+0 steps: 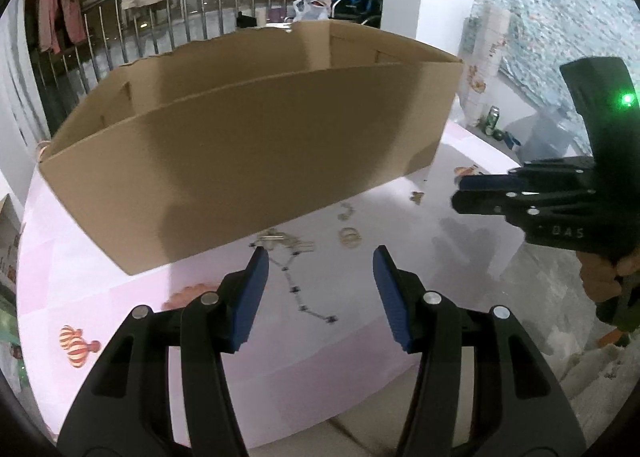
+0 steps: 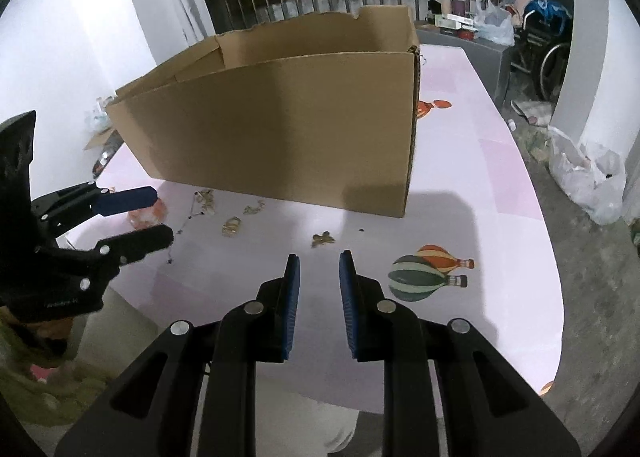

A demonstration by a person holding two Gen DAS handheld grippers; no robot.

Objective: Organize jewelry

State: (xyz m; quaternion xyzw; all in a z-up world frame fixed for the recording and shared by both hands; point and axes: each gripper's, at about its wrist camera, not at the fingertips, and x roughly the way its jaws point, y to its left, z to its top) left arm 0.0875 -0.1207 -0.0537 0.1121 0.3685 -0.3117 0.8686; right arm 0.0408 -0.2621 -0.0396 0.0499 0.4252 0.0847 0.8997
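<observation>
Left gripper (image 1: 318,269) hovers, fingers wide, over the necklace (image 1: 298,289) lying before the cardboard box (image 1: 248,153); right gripper (image 2: 319,277), fingers narrow and empty, waits near it.

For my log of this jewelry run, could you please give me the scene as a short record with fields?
surface: pink table with balloon prints
container: open cardboard box, upright
jewelry: beaded chain, gold ring piece, small gold charm, all loose on the table in front of the box
left gripper: open, empty, over the chain
right gripper: open, narrower gap, empty, near the charm
in box: cannot tell
</observation>
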